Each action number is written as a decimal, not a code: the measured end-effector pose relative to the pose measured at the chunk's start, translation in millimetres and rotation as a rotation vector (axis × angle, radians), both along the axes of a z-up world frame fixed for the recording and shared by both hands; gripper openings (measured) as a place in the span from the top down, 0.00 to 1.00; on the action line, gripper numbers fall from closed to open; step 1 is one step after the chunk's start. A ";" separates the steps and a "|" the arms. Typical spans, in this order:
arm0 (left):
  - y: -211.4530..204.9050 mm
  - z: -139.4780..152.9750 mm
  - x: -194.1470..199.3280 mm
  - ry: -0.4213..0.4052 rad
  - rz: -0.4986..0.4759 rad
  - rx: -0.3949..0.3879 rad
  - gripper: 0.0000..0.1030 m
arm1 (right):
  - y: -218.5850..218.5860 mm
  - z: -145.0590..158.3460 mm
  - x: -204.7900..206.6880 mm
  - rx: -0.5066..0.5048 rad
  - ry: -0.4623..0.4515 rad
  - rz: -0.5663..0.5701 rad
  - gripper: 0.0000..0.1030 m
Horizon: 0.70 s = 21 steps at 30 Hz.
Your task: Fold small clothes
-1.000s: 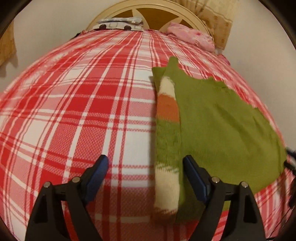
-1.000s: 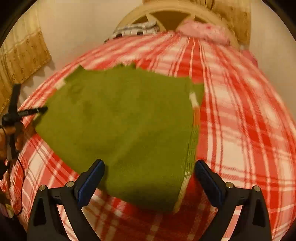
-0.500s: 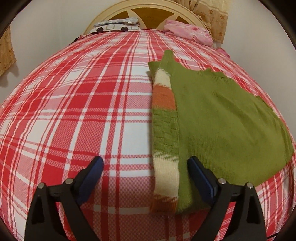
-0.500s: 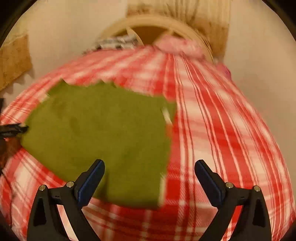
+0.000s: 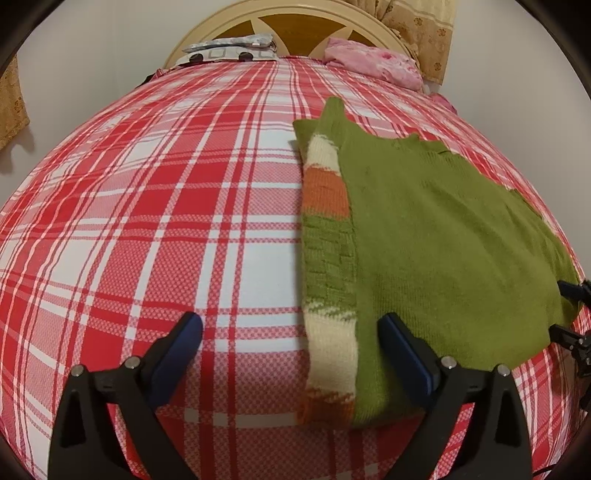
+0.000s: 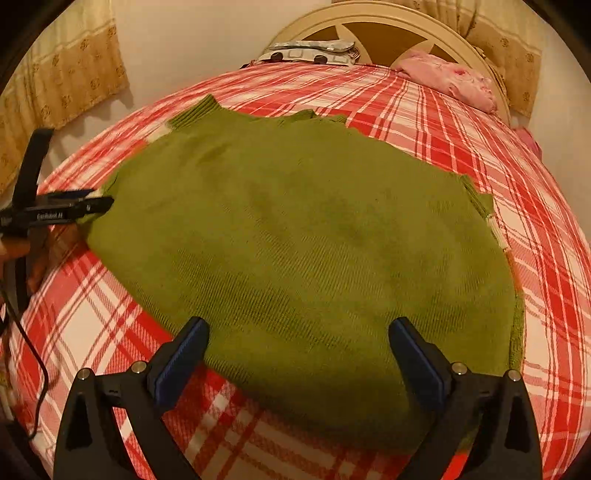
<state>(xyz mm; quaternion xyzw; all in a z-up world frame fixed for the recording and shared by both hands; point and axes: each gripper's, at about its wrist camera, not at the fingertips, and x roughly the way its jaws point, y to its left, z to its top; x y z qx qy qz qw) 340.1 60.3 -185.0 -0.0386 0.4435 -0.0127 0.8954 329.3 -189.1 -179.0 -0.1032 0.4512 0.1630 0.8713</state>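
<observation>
A green sweater (image 5: 436, 236) lies flat on a bed's red-and-white plaid sheet (image 5: 147, 206), one sleeve (image 5: 328, 266) folded in along its edge, banded in cream, orange and green. In the left wrist view the sweater fills the frame from about 1 o'clock to 5 o'clock, with the sleeve running from 12 toward 6 down the middle.

The left gripper (image 5: 290, 332) hangs over the sheet and the sleeve's cuff end with its jaws spread wide; they have just been opening, and the cuff lies below the gap with neither blue pad pressing on it. Its right finger (image 5: 402, 343) stands over the green body beside the sleeve, its left finger (image 5: 177, 347) over bare plaid.

In the right wrist view the sweater (image 6: 306, 236) covers the centre. The right gripper (image 6: 299, 339) hovers over its near hem at 6 o'clock, jaws wide, nothing clamped. The left gripper (image 6: 94, 201) shows at 9 o'clock at the sweater's edge, a hand (image 6: 14, 247) behind it.

At 12 o'clock, against the cream headboard (image 5: 291, 22), sit a patterned pillow (image 5: 229, 51) and a pink cloth (image 5: 373, 62). Tan curtains (image 6: 62, 70) hang at 10 o'clock in the right wrist view.
</observation>
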 end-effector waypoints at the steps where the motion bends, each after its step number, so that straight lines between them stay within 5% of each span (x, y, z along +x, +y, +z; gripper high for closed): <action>1: 0.1 0.6 -0.3 0.001 -0.003 -0.002 0.04 | 1.1 1.9 -3.1 -0.013 0.004 -0.010 0.04; 7: 12.6 10.1 -13.9 0.000 -0.071 -0.097 0.04 | 65.0 28.7 -23.2 -0.074 -0.096 0.101 0.04; 16: 58.7 21.2 -33.2 -0.046 -0.088 -0.106 0.04 | 163.2 23.4 -28.4 -0.127 -0.165 0.289 0.04; 21: 86.5 26.3 -22.5 -0.066 -0.089 -0.202 0.04 | 217.5 18.1 -34.9 -0.206 -0.218 0.396 0.04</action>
